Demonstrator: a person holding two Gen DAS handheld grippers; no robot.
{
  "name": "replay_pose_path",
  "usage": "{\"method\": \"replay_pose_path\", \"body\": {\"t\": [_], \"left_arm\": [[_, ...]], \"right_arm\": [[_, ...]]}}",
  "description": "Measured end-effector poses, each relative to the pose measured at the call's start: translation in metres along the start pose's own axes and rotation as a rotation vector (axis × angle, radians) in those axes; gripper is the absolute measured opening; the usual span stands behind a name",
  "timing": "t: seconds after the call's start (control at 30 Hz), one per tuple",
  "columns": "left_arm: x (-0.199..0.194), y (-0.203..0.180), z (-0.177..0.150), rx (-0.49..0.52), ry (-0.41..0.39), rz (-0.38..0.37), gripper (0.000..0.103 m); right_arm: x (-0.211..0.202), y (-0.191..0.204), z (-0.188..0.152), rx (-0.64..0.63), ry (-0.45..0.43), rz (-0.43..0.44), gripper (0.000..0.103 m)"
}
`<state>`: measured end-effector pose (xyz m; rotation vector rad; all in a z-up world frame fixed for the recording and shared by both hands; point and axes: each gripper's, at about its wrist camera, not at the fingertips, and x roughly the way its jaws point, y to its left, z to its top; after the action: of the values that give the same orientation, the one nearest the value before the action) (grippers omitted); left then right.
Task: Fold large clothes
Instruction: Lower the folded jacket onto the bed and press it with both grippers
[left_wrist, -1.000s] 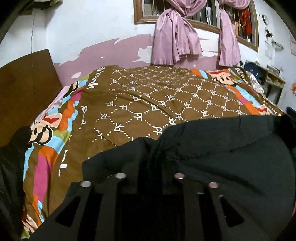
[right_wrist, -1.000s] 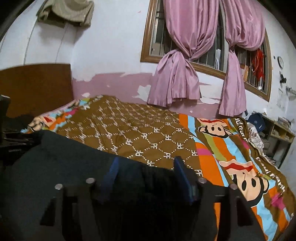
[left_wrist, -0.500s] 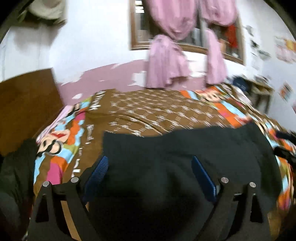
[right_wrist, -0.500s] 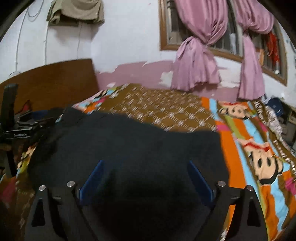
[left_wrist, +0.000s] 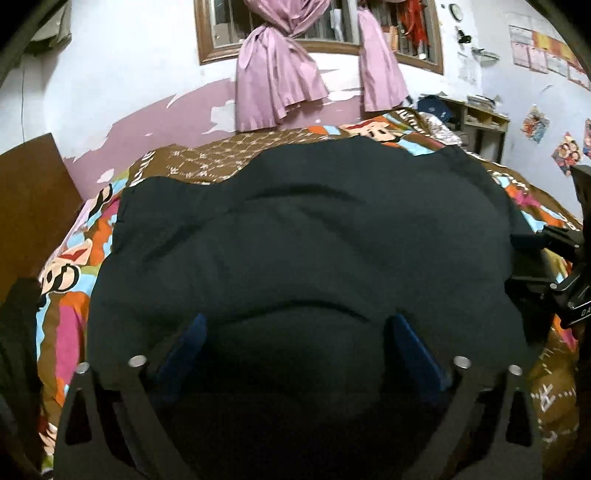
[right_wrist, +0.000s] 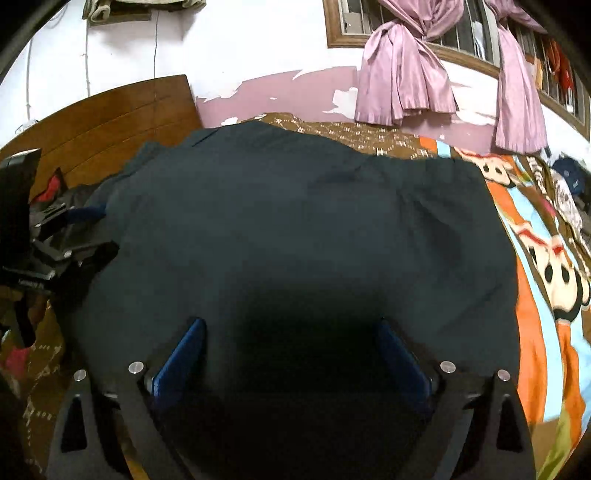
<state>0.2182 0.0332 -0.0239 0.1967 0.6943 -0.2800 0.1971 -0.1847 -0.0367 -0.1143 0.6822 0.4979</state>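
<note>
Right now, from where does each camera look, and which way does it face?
Left wrist: sits on the left gripper, looks down over the black garment toward the window; the right gripper shows at the right edge.
Right wrist: sits on the right gripper, same direction; the left gripper shows at the left edge.
Shared: garment, bedspread, pink curtains; both grippers' jaws opening, pads clear of cloth.
</note>
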Motion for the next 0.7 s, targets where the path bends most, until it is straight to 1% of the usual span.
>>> {"method": "replay_pose_path", "body": {"t": [0.03, 0.1, 0.2, 0.37, 0.43, 0.5, 0.57, 0.6, 0.63, 0.67, 0.7], "left_arm": [[0.003, 0.002, 0.000, -0.009, 0.002, 0.006, 0.102], [0.014, 0.010, 0.005, -0.039, 0.002, 0.026, 0.102], [0.026, 0.025, 0.013, -0.074, 0.009, 0.066, 0.102], [0.040, 0.057, 0.036, -0.175, 0.016, 0.118, 0.102], [0.046, 0.073, 0.046, -0.221, 0.021, 0.136, 0.102], [0.049, 0.087, 0.053, -0.245, 0.013, 0.174, 0.102], [0.058, 0.102, 0.056, -0.263, 0.029, 0.241, 0.102], [0.066, 0.114, 0.054, -0.302, 0.060, 0.230, 0.102], [0.074, 0.126, 0.050, -0.366, 0.088, 0.179, 0.102], [0.080, 0.138, 0.045, -0.431, 0.097, 0.139, 0.102], [0.082, 0.145, 0.043, -0.461, 0.098, 0.121, 0.102]], "right_arm": [[0.008, -0.001, 0.007, -0.009, -0.007, -0.005, 0.100], [0.025, -0.004, 0.022, -0.015, -0.013, -0.013, 0.102], [0.048, -0.012, 0.045, -0.010, -0.018, -0.023, 0.103], [0.074, -0.026, 0.075, 0.016, 0.003, -0.022, 0.103], [0.084, -0.034, 0.084, 0.028, 0.015, -0.037, 0.103], [0.097, -0.043, 0.092, 0.042, 0.030, -0.075, 0.103], [0.109, -0.053, 0.097, 0.063, 0.056, -0.072, 0.103], [0.117, -0.057, 0.098, 0.076, 0.073, -0.060, 0.103], [0.122, -0.059, 0.099, 0.080, 0.082, -0.052, 0.103], [0.128, -0.061, 0.099, 0.085, 0.090, -0.044, 0.103], [0.131, -0.063, 0.099, 0.090, 0.092, -0.041, 0.103]]}}
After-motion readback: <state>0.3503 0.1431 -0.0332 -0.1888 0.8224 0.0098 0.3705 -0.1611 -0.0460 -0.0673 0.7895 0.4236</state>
